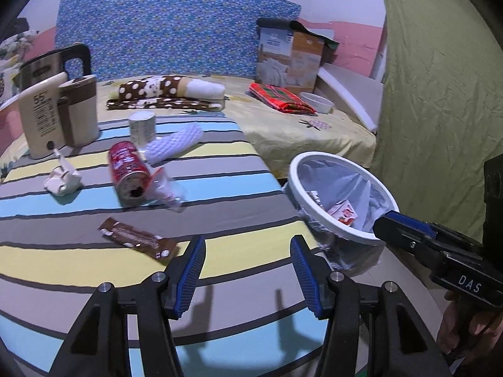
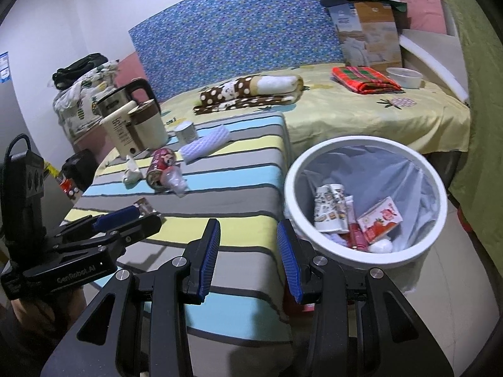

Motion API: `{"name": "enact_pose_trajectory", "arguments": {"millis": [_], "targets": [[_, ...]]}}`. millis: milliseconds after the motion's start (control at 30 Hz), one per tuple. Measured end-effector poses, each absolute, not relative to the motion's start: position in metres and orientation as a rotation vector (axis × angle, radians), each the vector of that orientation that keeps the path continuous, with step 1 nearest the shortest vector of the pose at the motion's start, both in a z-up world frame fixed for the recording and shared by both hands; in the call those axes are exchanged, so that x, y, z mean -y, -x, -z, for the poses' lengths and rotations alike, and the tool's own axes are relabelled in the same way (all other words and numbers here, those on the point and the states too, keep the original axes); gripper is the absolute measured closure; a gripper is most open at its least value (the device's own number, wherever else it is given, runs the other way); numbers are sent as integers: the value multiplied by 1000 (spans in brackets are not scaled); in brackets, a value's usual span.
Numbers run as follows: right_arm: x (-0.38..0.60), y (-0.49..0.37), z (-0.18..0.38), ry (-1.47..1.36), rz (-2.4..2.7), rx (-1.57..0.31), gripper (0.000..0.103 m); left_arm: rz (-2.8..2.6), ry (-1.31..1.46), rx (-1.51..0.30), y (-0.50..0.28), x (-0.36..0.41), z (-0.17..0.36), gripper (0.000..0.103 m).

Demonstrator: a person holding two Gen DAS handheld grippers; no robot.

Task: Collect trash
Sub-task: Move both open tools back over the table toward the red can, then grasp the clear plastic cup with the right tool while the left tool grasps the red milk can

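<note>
I have the striped blue, grey and yellow cloth-covered table (image 1: 220,207) filling most of my left view, with the round white bin lined with a pale plastic bag (image 1: 338,220) standing just off its right edge; several cartons and wrappers already lie in the bin. Still on the stripes are a crushed red drink can (image 1: 127,169) lying on its side with a clear crumpled plastic piece (image 1: 166,191) against its open end, a crumpled white tissue (image 1: 63,179) to its left, and nearest me a flat brown snack wrapper (image 1: 138,238).

That wrapper is what I judge the next pick turns on. It lies just ahead and left of my left gripper (image 1: 248,264), its long axis running diagonally from upper left to lower right, the near end close to the left finger. My right gripper (image 2: 248,251) sits over the table corner by the bin, farther from the wrapper.

Both grippers tilt downward over the table, fingers spread apart and holding nothing, the left wider than the right.
</note>
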State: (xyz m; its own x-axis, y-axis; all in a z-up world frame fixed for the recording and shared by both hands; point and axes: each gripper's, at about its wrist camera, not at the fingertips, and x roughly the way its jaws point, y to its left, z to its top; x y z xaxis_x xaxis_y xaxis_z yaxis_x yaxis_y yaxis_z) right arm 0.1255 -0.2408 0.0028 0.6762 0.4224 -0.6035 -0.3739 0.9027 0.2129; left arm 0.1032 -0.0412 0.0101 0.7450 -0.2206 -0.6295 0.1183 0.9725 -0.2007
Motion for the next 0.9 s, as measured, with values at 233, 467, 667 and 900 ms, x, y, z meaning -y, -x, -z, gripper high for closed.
{"name": "enact_pose_trajectory", "arguments": {"millis": [233, 467, 667, 900], "targets": [[222, -125, -1, -65, -495, -713, 63, 125, 164, -707, -96, 19, -7, 47], [202, -129, 1, -40, -537, -726, 59, 49, 197, -712, -94, -15, -3, 47], [189, -135, 2, -18, -568, -738, 59, 2, 220, -707, -95, -38, -2, 47], [175, -147, 6, 14, -596, -754, 59, -30, 241, -709, -107, -57, -1, 47]]}}
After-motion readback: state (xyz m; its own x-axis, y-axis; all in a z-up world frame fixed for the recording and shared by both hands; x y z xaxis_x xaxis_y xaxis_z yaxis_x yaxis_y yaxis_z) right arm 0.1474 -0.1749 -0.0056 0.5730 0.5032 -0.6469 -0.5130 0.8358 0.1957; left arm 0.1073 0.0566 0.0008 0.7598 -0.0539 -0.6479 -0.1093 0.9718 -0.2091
